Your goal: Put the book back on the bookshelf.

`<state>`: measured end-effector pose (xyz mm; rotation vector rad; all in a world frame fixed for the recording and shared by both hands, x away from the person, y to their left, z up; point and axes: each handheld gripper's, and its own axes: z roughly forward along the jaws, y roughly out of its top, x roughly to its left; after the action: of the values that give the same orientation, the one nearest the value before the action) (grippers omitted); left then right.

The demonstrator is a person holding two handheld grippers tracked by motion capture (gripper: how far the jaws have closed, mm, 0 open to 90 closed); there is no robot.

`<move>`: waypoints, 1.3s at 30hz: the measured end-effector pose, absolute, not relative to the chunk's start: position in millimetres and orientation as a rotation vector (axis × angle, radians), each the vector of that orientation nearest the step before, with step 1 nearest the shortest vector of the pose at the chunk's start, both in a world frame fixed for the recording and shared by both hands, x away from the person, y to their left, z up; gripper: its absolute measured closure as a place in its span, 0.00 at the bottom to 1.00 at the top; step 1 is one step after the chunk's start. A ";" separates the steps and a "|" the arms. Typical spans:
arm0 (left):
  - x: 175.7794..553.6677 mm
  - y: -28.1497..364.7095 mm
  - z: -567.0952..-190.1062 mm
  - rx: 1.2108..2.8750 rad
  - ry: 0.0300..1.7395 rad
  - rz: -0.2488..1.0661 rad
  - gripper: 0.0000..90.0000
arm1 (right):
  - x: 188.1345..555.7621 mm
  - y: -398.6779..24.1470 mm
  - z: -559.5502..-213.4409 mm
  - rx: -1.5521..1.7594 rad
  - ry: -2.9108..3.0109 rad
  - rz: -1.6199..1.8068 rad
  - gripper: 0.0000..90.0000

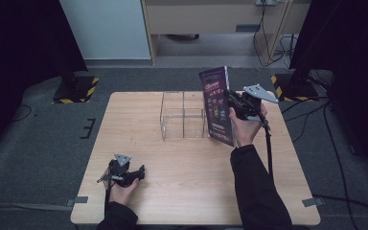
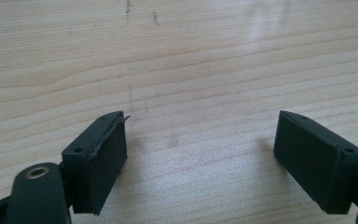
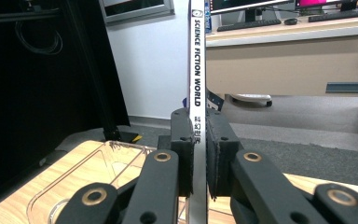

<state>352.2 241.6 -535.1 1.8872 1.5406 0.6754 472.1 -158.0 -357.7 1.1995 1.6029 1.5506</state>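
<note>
While the left gripper (image 1: 141,171) rests low on the near left part of the surface (image 1: 182,191), its jaws stand wide apart with nothing but bare wood grain between them; it looks parked there to keep out of the way, the hand (image 1: 120,184) lying flat and the jaws pointing across the boards. Farther on, the right forearm reaches up the right side, the wrist bent so that the right gripper (image 1: 231,98) points left and slightly away from the person. Its jaws are clamped narrowly on the spine of a thin magazine (image 1: 217,106), which the right gripper view shows standing upright between the pads. Held by the spine, the magazine hangs on edge, probably so that it can be slid down vertically. It is in the air just beside the right end of the clear plastic organizer (image 1: 183,115), which stands mid-surface with open compartments, seemingly the intended slot.
</note>
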 end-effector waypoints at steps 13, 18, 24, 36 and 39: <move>352.1 241.5 -535.1 1.886 1.542 0.675 0.18 | 462.9 -163.5 -363.3 1.185 1.654 1.524 0.92; 352.2 241.5 -535.1 1.886 1.542 0.675 0.18 | 459.1 -166.2 -364.0 1.171 1.648 1.527 0.93; 352.2 241.5 -535.1 1.886 1.542 0.674 0.18 | 463.3 -163.6 -365.6 1.181 1.595 1.560 0.93; 352.2 241.6 -535.1 1.887 1.541 0.675 0.18 | 465.6 -159.0 -369.0 1.153 1.541 1.565 0.93; 352.2 241.6 -535.1 1.887 1.541 0.676 0.18 | 463.4 -160.9 -369.0 1.150 1.562 1.556 0.93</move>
<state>352.2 241.6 -535.1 1.8871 1.5406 0.6756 463.4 -160.9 -369.0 1.1497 1.5623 1.5559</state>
